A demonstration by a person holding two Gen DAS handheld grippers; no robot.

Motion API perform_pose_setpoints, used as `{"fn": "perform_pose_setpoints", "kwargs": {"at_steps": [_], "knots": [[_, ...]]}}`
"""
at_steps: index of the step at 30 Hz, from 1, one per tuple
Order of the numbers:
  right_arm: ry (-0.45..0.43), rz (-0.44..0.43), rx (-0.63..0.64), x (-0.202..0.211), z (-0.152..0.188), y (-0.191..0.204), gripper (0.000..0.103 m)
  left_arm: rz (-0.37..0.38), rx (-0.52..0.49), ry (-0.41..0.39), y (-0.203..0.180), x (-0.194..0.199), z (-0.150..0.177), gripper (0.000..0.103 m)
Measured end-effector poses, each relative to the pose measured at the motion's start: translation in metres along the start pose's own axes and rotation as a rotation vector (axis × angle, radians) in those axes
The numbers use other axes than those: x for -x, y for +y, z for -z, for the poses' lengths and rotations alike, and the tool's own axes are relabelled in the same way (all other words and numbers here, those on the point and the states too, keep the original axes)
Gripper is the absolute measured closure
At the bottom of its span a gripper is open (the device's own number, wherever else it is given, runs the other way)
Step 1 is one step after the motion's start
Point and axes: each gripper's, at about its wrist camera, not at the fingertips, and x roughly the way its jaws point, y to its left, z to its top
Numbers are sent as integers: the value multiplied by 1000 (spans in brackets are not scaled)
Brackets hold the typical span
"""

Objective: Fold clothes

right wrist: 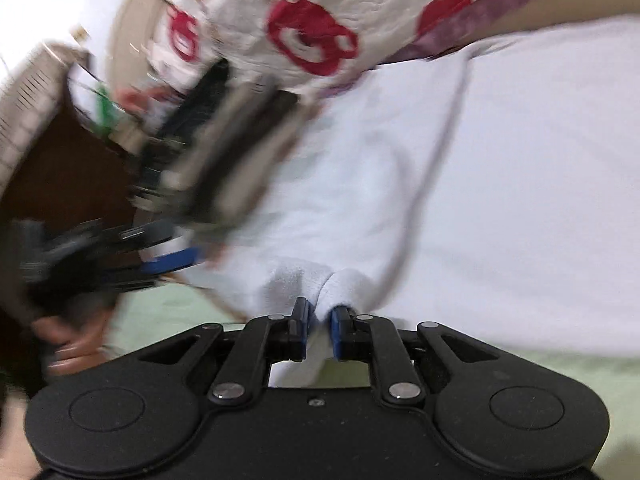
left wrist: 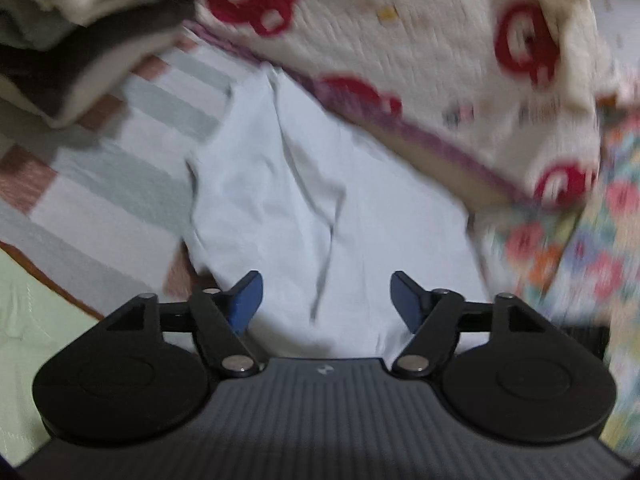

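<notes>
Pale blue-white garment (left wrist: 280, 200), soft fleecy fabric, spread mostly flat with long creases on the bed, one edge bunched and pinched between the closed fingers of the right hand-held gripper (right wrist: 319, 330).

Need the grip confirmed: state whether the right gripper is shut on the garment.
Shut: right gripper pinches a bunched fold of the pale blue garment.

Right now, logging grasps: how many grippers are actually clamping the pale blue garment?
1: the right gripper pinches the pale blue garment at its near edge; the left gripper is open above it.
</notes>
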Motion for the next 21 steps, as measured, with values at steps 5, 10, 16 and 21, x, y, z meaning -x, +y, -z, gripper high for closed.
{"fn": "perform_pose_setpoints", "kwargs": {"at_steps": [5, 10, 16, 21], "knots": [[3, 124, 25, 0, 3, -22, 70, -49, -130, 138, -28, -24, 23, 25], [-19, 81, -52, 14, 19, -33, 65, -9, -288, 228, -52, -41, 44, 25], [-12, 26, -68, 23, 37, -32, 64, -115, -381, 278, -64, -69, 59, 25], [-8, -6, -65, 24, 38, -18, 64, -87, -334, 237, -68, -45, 65, 99]]}}
